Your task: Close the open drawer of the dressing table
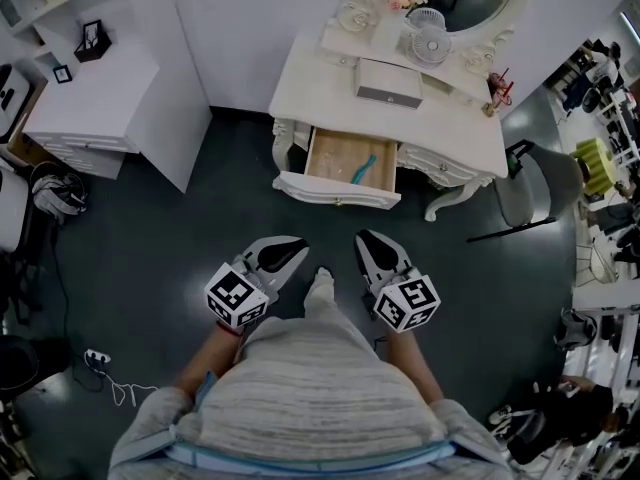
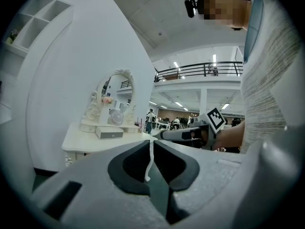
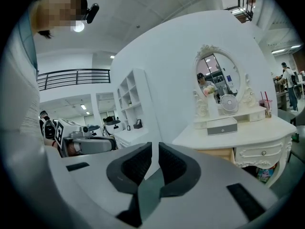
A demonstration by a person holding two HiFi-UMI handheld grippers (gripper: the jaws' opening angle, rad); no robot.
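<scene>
Well back from the dressing table (image 1: pixel 325 73), its drawer (image 1: pixel 335 156) open, we hold left gripper (image 1: pixel 293 245) and right gripper (image 1: pixel 364 238), jaws pressed together, empty.

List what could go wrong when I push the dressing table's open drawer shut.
1. The drawer is wide and pulled well out. A push away from the middle of its front could skew it, so it may bind.
2. A teal item lies slanted inside near the right wall. A hard shove may send it sliding, and it could catch if it sits high.
3. A small fan stands on the dressing table. A slam could shake it.
</scene>
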